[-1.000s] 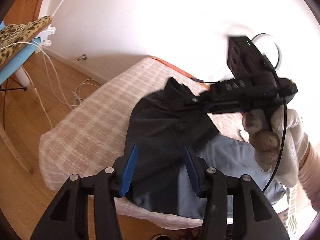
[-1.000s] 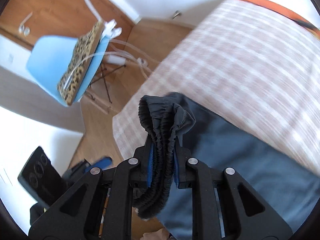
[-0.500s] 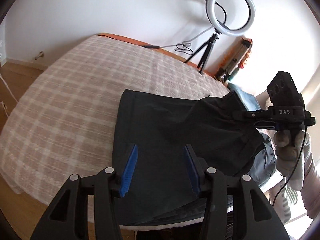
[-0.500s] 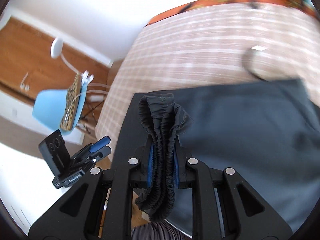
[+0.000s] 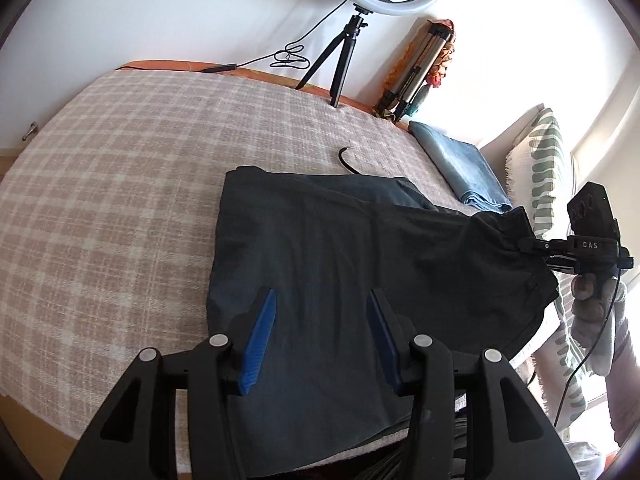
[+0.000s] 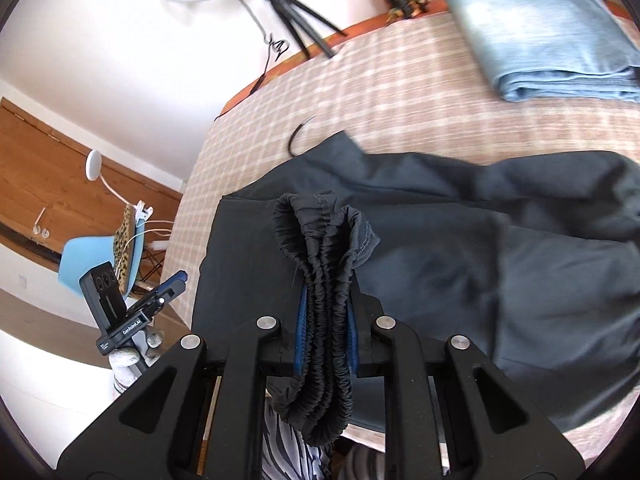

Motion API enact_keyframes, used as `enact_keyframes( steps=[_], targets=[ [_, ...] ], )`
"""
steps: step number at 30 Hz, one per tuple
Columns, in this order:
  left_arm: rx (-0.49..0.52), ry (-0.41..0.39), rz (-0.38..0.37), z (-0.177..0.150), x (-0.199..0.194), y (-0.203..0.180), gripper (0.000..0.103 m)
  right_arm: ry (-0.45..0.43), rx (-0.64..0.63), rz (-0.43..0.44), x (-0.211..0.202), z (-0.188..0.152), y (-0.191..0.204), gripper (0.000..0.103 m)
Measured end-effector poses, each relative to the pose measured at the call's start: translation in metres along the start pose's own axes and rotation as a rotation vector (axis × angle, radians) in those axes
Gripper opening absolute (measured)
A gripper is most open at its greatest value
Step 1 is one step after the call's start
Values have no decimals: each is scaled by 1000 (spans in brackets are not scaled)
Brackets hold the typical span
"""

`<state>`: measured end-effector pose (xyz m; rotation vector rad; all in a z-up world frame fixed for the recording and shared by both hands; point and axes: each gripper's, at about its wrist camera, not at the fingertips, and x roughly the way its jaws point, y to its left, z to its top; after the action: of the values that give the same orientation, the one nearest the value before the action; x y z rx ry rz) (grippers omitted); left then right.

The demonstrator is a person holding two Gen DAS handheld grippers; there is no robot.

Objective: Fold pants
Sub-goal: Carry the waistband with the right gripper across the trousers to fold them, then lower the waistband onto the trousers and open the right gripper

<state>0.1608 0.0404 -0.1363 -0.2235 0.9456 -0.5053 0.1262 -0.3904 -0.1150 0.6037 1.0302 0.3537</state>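
Note:
Dark grey pants (image 5: 340, 248) lie spread on the checked bedspread (image 5: 120, 200), also in the right wrist view (image 6: 500, 280). My left gripper (image 5: 322, 320) is open and empty, hovering just above the pants' near part. My right gripper (image 6: 325, 304) is shut on the bunched elastic waistband (image 6: 324, 248) and holds it up off the bed. In the left wrist view the right gripper (image 5: 532, 246) shows at the far right, pulling the waistband end taut. In the right wrist view the left gripper (image 6: 168, 284) shows at the left edge of the bed.
Folded blue jeans (image 5: 460, 164) lie at the bed's far right, also in the right wrist view (image 6: 552, 36). A ring light on a tripod (image 5: 352, 40) stands at the bed's far edge. A black cable (image 5: 346, 162) lies beyond the pants. A striped pillow (image 5: 536, 172) is right. A blue chair (image 6: 92, 256) stands on the floor.
My right gripper has carried the waistband from the bed's left to the right, stretching the pants flat across the bed. My left gripper has stayed open and swung over the pants.

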Motion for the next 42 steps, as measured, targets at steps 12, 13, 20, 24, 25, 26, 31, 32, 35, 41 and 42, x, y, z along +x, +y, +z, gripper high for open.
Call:
enact_keyframes(
  steps=[12,13,20,24,25,26,31,32,35,41,42],
  targets=[
    [-11,87,43,-10,29,-34,45,-77,67,-134,-74,-5,-109,17],
    [-6,92,46,-11,31,-37,45,-85,79,-134,-79,-6,-118,17],
    [-3,113,48,-16,42,-52,45,-115,57,-178,-91,-2,-151,17],
    [-5,118,52,-20,45,-57,45,-104,49,-250,-85,2,-162,22],
    [-1,123,64,-21,46,-58,45,-102,31,-277,-85,2,-160,27],
    [4,125,74,-22,47,-58,45,-99,10,-307,-85,2,-156,38],
    [-4,129,95,-27,45,-56,45,-157,-78,-496,-98,-1,-129,60],
    [-10,127,95,-28,44,-55,45,-176,-90,-505,-101,-1,-121,60],
    [-21,129,105,-35,44,-52,45,-197,-161,-476,-104,0,-90,60],
    [-32,130,96,-56,42,-51,45,-138,-316,-320,-71,14,-6,67],
    [-45,125,85,-58,40,-49,45,-118,-334,-279,-62,18,7,68]
  ],
)
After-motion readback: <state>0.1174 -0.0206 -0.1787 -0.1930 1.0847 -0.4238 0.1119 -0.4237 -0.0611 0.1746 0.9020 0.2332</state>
